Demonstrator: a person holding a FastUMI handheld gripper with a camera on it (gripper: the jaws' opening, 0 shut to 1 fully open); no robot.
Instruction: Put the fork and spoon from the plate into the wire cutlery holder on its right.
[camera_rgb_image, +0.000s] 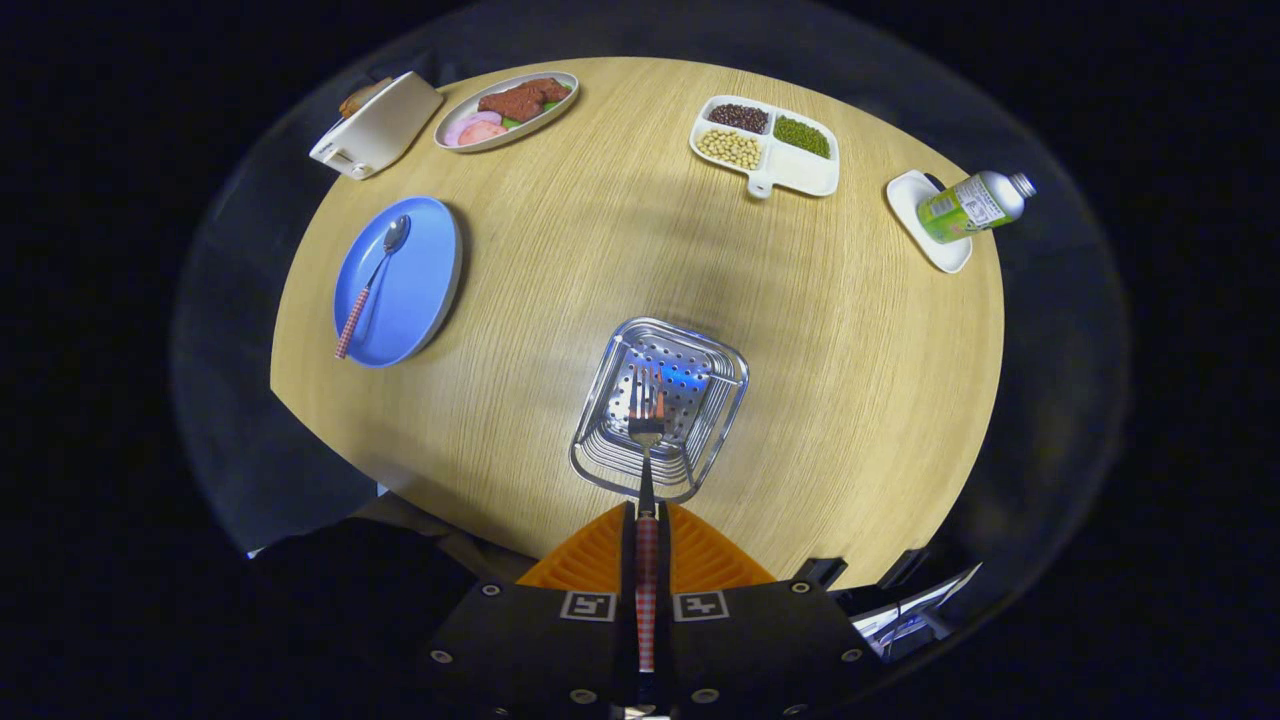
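Fork (647, 425) first, and I have it: the gripper (647, 545) is clenched on its checked handle, both fingers pressing it from either side, so the fork juts straight ahead of the fingers with its prongs pointing forward. From where I look down, those prongs hang right over the open mouth of the wire cutlery holder (600, 470), which stands on the wooden table (860, 380) just beyond the fingertips. I can't tell whether the prongs are already inside the rim or only above it; the perforated bottom shows behind them.

Spoon (372, 280) is untouched. It lies across the blue plate (425, 300), bowl toward the far side and handle reaching over the near rim, well off to the left of the holder.

So I judge the job a little under halfway: the fork is lifted and lined up but not yet released, and nothing is resting in the holder that I can see. What is left, as I read it, is to lower and let go of the fork, then go back to the plate for the spoon and bring it over the same way.

Farther across the table sit a toaster (378, 125), a dish of meat slices (505, 110), a divided tray of beans (765, 145) and a bottle (975, 205) lying on a small white dish (915, 215), all well clear of my path.
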